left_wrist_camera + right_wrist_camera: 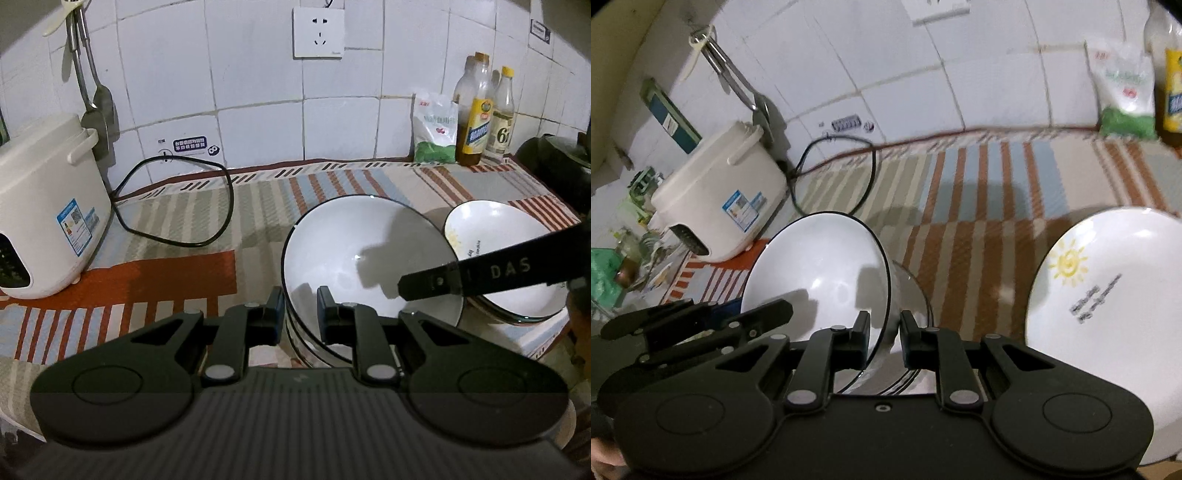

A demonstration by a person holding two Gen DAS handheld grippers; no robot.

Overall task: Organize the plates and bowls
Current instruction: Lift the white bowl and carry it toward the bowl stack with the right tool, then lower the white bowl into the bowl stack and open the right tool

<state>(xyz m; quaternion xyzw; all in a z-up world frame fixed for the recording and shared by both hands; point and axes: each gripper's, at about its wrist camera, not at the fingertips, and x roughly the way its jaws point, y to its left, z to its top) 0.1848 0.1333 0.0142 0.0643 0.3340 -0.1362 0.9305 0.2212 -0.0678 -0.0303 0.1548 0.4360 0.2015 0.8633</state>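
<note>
A white bowl with a black rim (369, 258) is held tilted above the striped cloth. My left gripper (301, 314) is shut on its left rim, one finger inside and one outside. My right gripper (884, 338) is shut on the opposite rim of the same bowl (820, 273); its finger (480, 275) reaches in from the right in the left wrist view. Striped bowls (306, 347) sit stacked under the held bowl. A white plate with a yellow sun drawing (498, 243) lies to the right and also shows in the right wrist view (1108, 314).
A white rice cooker (44, 221) stands at the left with its black cord (207, 206) looped on the cloth. A seasoning bag (436, 129) and bottles (476, 118) stand at the back right by the tiled wall. Ladles (96, 103) hang on the wall. A dark pot (554, 162) sits far right.
</note>
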